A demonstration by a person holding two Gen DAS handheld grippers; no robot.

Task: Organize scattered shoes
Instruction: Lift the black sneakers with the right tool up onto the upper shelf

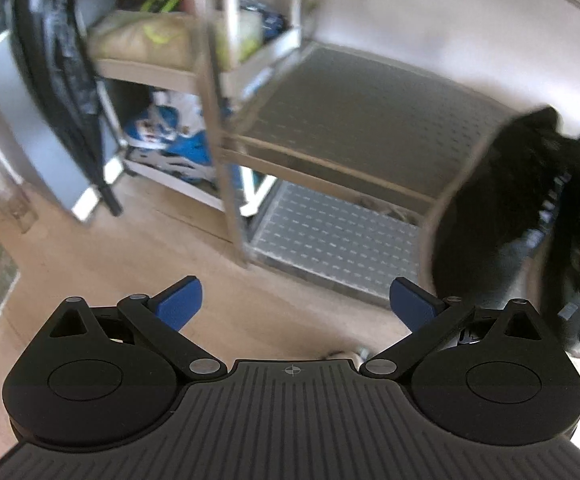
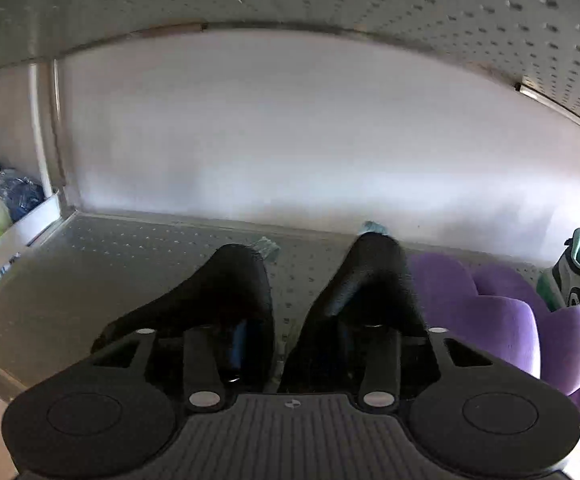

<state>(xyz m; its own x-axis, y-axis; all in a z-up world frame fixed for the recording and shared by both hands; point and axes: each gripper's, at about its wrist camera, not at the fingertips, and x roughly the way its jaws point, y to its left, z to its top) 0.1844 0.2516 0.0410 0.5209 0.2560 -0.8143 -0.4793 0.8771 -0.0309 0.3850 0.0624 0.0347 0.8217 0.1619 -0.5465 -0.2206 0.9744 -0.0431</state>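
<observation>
Black shoes [image 2: 290,300] gripped in right tongs [image 2: 294,344] over bare perforated shelf [image 2: 89,272]; left tongs [image 1: 296,304] spread wide, empty.

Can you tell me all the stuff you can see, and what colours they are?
black shoes: two, black, held in the right gripper over the middle shelf
purple slippers: looks like a pair, purple, fluffy, on that shelf to the right
sneaker: one seen, teal and black, far right of the shelf
metal rack: one, grey, holes in its shelves, against the wall
blue and white shoes: count unclear, low on the neighbouring rack
left gripper: one, black with blue pads, open, holding nothing
right gripper: one, black, shut on the black shoes
</observation>
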